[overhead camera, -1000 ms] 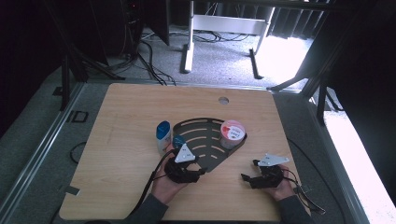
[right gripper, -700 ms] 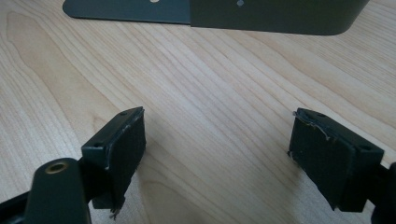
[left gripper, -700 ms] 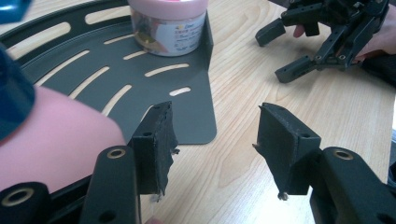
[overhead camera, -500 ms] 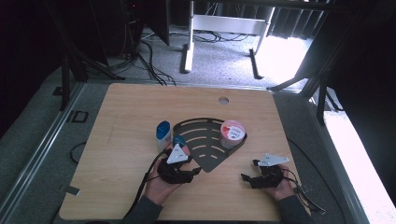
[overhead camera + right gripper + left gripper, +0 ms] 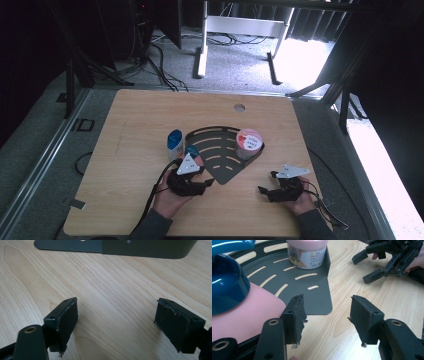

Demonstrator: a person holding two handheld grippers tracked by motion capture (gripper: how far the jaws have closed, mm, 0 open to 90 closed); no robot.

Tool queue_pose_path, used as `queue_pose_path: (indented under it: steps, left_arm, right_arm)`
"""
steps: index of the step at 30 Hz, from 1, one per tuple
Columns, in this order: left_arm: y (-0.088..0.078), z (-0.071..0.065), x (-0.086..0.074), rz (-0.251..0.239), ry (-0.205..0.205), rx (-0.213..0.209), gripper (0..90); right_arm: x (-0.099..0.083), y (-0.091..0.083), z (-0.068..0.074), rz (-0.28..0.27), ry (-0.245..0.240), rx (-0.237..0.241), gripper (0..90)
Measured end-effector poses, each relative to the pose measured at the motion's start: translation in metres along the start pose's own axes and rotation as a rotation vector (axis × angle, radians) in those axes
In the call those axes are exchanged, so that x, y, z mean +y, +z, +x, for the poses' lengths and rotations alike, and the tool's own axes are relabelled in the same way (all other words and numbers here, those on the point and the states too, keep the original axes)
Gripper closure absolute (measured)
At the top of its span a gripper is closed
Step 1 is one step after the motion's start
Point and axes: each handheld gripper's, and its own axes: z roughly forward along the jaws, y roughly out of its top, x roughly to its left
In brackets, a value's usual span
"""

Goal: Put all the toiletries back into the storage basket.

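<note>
2 jaws of my left hand-held gripper (image 5: 325,320) stand apart, empty, just right of the pink bottle (image 5: 242,315) with its blue cap (image 5: 227,285) at the tray (image 5: 222,155) near-left edge. Light, smooth plastic, probably slippery; I'd grip its body. My right hand-held gripper (image 5: 117,322) gapes empty.

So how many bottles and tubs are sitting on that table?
3: a pink-lidded tub on the dark slotted tray; a blue-capped bottle just left of the tray; a pink bottle with a teal cap by the left gripper.
</note>
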Motion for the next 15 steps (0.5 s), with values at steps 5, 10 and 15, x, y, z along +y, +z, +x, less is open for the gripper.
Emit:
queue_pose_path:
  steps: [5,10,15]
  left_arm:
    - [-0.005,0.001,0.000,-0.002,0.007,0.008,45.6]
    - [-0.013,0.004,0.000,-0.010,0.008,0.023,45.5]
    - [-0.020,0.007,0.000,-0.007,0.014,0.043,45.5]
  right_arm:
    - [0.000,0.000,0.000,0.000,-0.002,0.001,18.2]
    - [0.000,0.000,0.000,0.000,0.000,0.000,18.2]
    - [0.000,0.000,0.000,-0.001,0.002,-0.001,18.2]
